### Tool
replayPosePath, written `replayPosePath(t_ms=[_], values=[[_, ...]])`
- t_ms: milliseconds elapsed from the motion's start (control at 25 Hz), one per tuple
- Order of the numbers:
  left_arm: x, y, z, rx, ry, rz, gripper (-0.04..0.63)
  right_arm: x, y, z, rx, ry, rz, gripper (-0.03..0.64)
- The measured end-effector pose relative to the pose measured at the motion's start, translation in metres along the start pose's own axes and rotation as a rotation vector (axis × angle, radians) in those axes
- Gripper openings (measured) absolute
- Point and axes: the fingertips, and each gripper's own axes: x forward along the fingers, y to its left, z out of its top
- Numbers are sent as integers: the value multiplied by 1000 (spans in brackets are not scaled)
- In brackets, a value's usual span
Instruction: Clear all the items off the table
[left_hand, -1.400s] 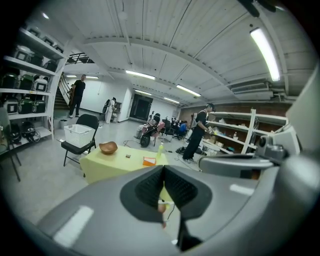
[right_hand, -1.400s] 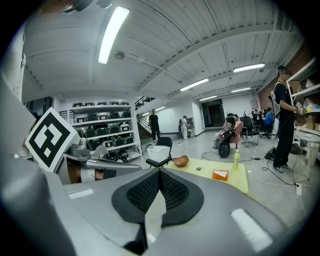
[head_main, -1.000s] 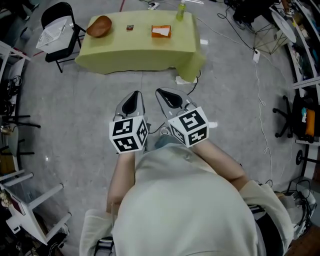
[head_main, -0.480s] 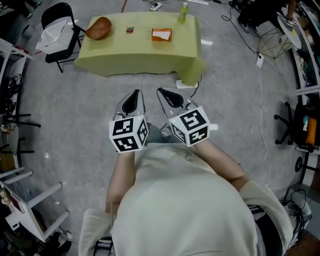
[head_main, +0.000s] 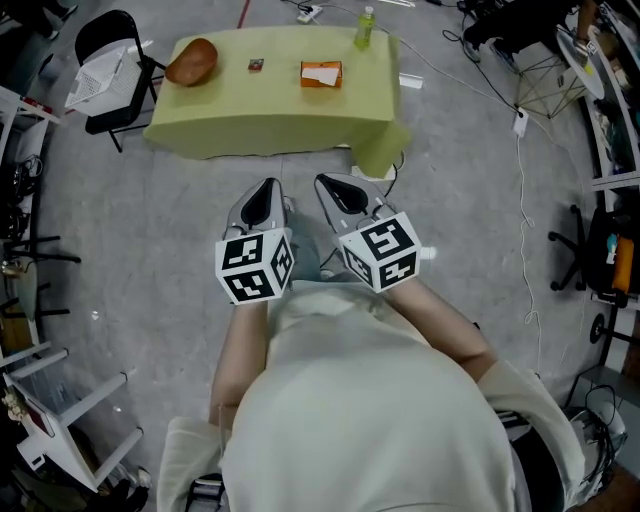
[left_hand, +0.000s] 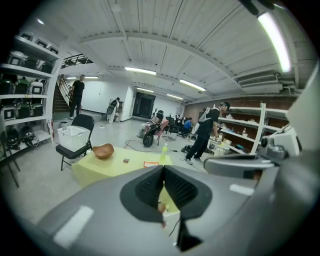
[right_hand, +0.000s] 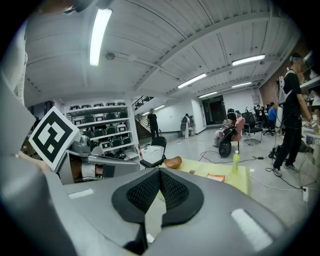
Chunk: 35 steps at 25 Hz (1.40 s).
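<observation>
1. the left gripper (head_main: 266, 192) has its two jaws pressed together. its black ribbed pads meet in one line and nothing is between them.
2. the right gripper (head_main: 333, 188) is in the same state: jaws pressed together, pads touching, nothing held.
3. the two grippers are side by side in front of the person's body, near each other but apart. both tips point forward to the table. at the back end of each one sits its marker cube, the left cube (head_main: 255, 266) and the right cube (head_main: 378, 251).
4. below the grippers there is only the grey floor (head_main: 150, 250).
5. ahead of the tips, well apart from them, stands the table (head_main: 270, 115), covered with a yellow-green cloth that hangs down at the near side.
6. all the items of the task are on this table, and no gripper touches any of them. seen from the grippers:
   - a brown bowl (head_main: 191, 61) is at the left end of the table.
   - a small dark item (head_main: 256, 66) is just to the right of the bowl; what it is i cannot tell.
   - an orange box (head_main: 321, 74) is about straight ahead of the right gripper.
   - a green bottle (head_main: 364, 28) stands upright at the far right corner.
7. beyond the left end of the table is a black chair (head_main: 118, 30) with a white basket (head_main: 98, 72) on its seat.
8. to the right of the grippers a white cable (head_main: 522, 210) runs over the floor.
9. far behind the table, to the right of it, a person in dark clothes (right_hand: 291, 120) stands near shelves.
</observation>
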Motion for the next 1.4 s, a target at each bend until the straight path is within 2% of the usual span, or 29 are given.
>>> replayPosePath(t_ms=[880,1400], values=[[149,83,86,38,61,-130,9,150,-79,63,36,29,-139,-3],[247,134,140,73,82,-211,9,245,-135,107,64,6,-237,-3]])
